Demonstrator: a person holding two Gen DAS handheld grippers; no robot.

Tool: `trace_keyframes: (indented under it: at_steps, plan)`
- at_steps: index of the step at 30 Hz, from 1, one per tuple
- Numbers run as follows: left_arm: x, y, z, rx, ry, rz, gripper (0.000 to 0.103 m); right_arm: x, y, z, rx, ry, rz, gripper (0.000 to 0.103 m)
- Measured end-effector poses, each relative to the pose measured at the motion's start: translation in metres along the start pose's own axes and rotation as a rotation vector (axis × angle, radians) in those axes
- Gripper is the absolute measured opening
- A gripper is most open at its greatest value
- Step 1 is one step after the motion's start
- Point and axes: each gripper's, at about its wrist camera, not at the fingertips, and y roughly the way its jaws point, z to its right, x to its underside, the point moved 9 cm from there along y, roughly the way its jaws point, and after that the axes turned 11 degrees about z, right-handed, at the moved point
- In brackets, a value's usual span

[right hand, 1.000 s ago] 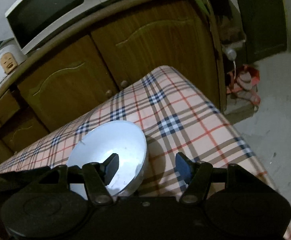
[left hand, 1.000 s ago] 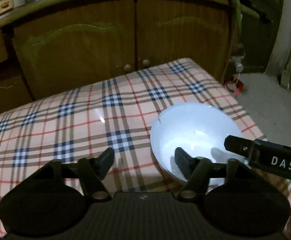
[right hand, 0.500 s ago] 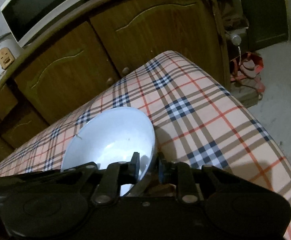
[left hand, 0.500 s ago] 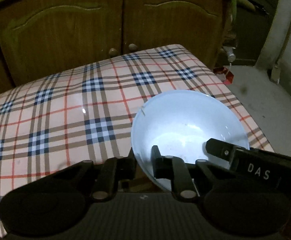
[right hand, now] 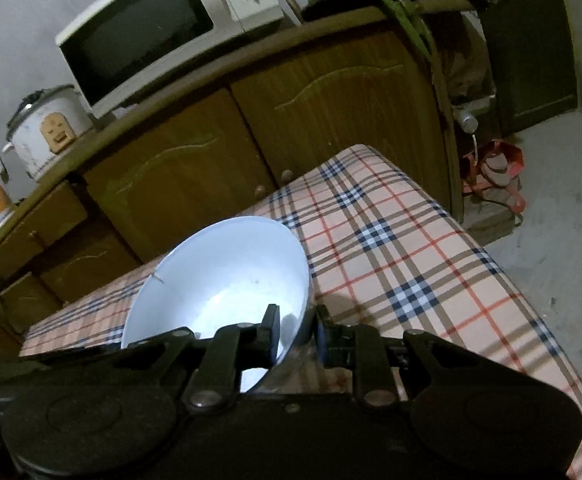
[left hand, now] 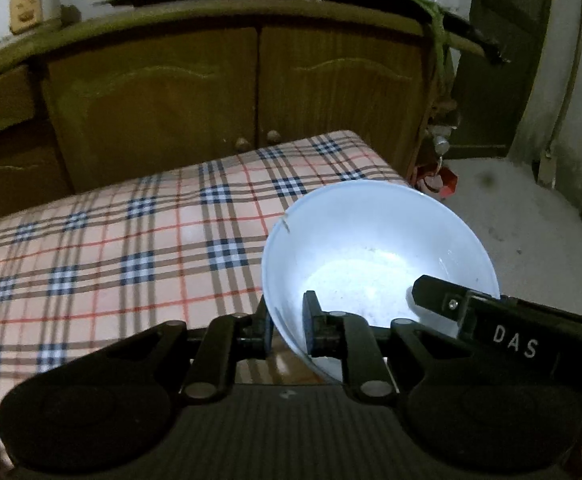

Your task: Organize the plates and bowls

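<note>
Wooden cabinets (left hand: pixel 231 92) stand behind the plaid-covered surface (left hand: pixel 91 248), above which a white bowl (left hand: pixel 371 248) is held, its rim pinched on opposite sides by the jaws of the left gripper (left hand: pixel 289 328) and right gripper (right hand: pixel 298 334). Uneven pulling could tilt or slip it. "DAS" is read on the right gripper.

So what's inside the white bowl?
The white bowl looks empty, just shiny. One finger of the left gripper and one of the right gripper reach inside, hiding small patches.
</note>
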Motion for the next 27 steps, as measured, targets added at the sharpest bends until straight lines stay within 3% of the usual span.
trace_keyframes:
  at_steps: [15,27]
  plan:
    - [0.013,-0.096,0.014,-0.044,0.009,0.071,0.016,0.009,-0.113,-0.035,-0.037,-0.037,0.056,0.025]
    - [0.032,-0.143,0.018,-0.068,0.036,0.114,0.017,0.029,-0.163,-0.050,-0.051,-0.056,0.074,0.025]
